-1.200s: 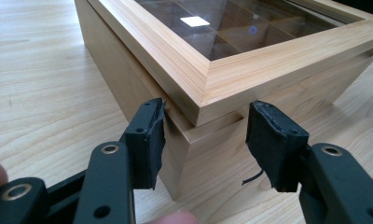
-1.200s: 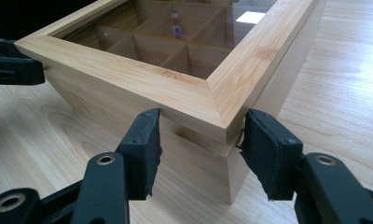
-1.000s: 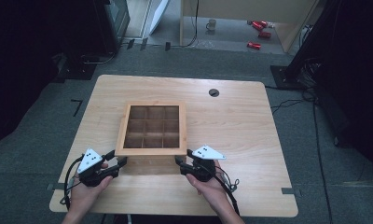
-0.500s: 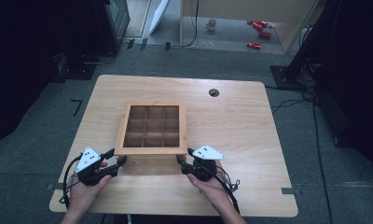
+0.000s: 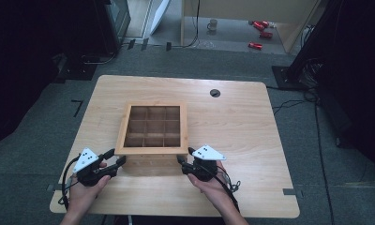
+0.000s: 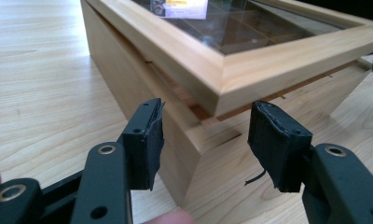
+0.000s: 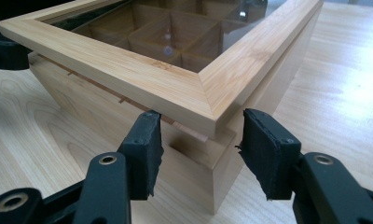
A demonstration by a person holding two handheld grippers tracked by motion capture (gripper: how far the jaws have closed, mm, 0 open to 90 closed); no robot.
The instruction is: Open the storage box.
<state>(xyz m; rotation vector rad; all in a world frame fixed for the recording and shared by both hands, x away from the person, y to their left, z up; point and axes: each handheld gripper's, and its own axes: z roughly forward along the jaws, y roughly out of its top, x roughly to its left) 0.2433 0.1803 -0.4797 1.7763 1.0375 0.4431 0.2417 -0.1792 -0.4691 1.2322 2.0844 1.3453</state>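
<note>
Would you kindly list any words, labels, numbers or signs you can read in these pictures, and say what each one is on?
None can be read.
Wooden box: no print on the frame or sides.
Glass lid: a bright reflection at the top of the left gripper view holds yellowish marks, too blurred to read.
Red items on the floor: too small to tell if they carry print.
Grey plates on the left tongs and right tongs: dots, no text.

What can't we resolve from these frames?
- wooden box: compartment contents, dark and small in the high view; glare on the glass lid in the left gripper view.
- Far side of the box: hidden by the box itself in both gripper views.
- red objects on the floor: too small to identify.
</note>
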